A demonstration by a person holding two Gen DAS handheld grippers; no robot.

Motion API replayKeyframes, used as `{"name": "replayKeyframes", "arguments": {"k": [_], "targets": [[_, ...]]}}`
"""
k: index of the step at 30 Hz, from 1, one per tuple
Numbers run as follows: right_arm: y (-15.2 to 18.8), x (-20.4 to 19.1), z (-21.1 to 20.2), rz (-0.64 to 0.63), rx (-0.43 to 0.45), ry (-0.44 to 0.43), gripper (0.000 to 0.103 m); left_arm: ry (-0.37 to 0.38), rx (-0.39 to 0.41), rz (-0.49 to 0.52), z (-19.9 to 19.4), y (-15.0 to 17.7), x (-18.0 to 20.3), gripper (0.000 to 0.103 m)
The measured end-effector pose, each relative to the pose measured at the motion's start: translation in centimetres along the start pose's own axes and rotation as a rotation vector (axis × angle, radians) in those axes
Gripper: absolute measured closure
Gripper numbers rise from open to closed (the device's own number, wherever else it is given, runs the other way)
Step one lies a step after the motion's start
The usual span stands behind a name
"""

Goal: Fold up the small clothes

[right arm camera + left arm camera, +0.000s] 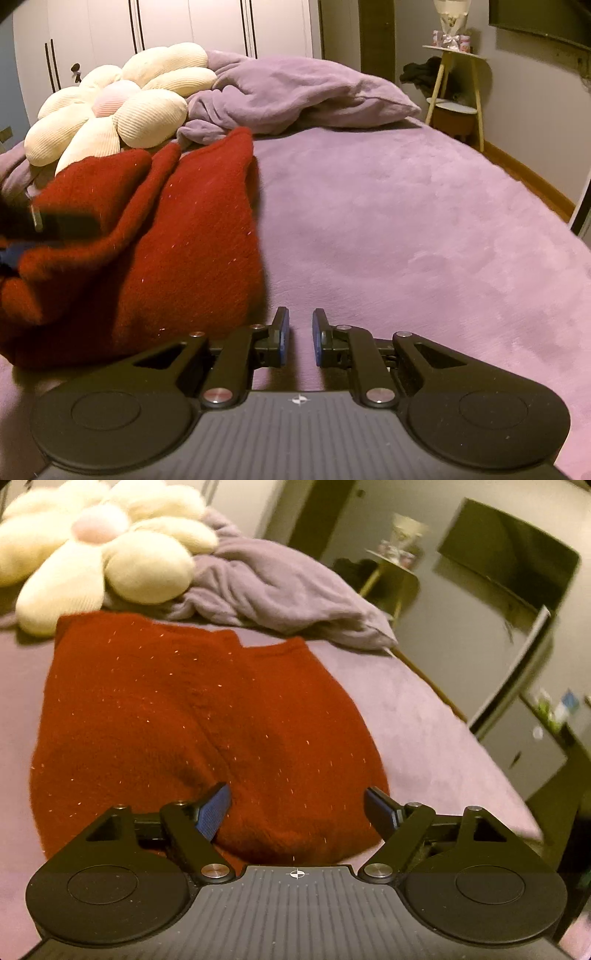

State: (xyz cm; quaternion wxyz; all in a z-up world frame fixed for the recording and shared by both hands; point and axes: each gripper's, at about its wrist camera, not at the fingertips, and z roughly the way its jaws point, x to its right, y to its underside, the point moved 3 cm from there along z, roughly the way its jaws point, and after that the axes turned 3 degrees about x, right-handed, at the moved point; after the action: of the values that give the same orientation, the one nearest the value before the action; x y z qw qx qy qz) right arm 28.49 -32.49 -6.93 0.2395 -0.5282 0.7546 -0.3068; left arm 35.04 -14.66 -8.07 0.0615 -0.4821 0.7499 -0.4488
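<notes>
A red knitted garment (184, 720) with pale flecks lies folded on the purple bed cover (424, 709). My left gripper (295, 790) hovers over its near edge, jaws spread wide. One blue pad (212, 812) rests against the knit, but nothing is pinched. In the right wrist view the same garment (166, 240) lies bunched at the left. My right gripper (301, 312) sits just right of its edge over bare bed cover (406, 240). Its jaws stand a narrow gap apart with nothing between them. A dark blurred part of the left gripper (62, 221) shows at the left edge, over the garment.
A cream flower-shaped cushion (118, 107) and a crumpled purple blanket (295, 92) lie at the head of the bed. A small wooden side table (458, 85) stands by the wall at the right, with a dark screen (509, 550) above. White wardrobe doors (166, 26) stand behind.
</notes>
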Motion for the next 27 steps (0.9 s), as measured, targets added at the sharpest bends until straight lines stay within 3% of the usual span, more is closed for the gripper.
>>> {"name": "replayKeyframes", "arguments": {"k": [4, 7, 11, 14, 19, 24, 25, 27], "targets": [[-1.5, 0.3, -1.9, -0.016, 0.040, -0.024, 0.080, 0.048, 0.040, -0.069, -3.5, 1.1, -0.7, 0.015], [-3.3, -0.2, -2.6, 0.030, 0.056, -0.109, 0.060, 0.046, 0.076, -0.129, -6.5, 2.1, -1.5, 0.010], [-5.4, -1.9, -1.8, 0.190, -0.004, -0.366, 0.031, -0.090, 0.115, -0.158, -8.8, 4.0, -3.6, 0.007], [-6.3, -4.2, 0.9, 0.263, -0.115, -0.503, 0.024, -0.182, 0.082, -0.186, -8.5, 5.0, -5.5, 0.007], [-7.2, -8.0, 5.7, 0.316, -0.276, -0.552, 0.022, -0.238, 0.053, -0.210, -7.4, 5.4, -7.6, 0.007], [-8.0, -11.3, 6.1, 0.231, -0.242, -0.551, 0.023, -0.270, 0.036, -0.226, -6.4, 6.1, -8.7, 0.007], [-8.2, -11.9, 6.1, 0.206, -0.223, -0.543, 0.026, -0.270, 0.032, -0.239, -6.3, 6.1, -8.9, 0.007], [-8.3, -12.7, 6.4, 0.177, -0.216, -0.543, 0.053, -0.277, 0.026, -0.256, -6.2, 6.3, -9.1, 0.007]]}}
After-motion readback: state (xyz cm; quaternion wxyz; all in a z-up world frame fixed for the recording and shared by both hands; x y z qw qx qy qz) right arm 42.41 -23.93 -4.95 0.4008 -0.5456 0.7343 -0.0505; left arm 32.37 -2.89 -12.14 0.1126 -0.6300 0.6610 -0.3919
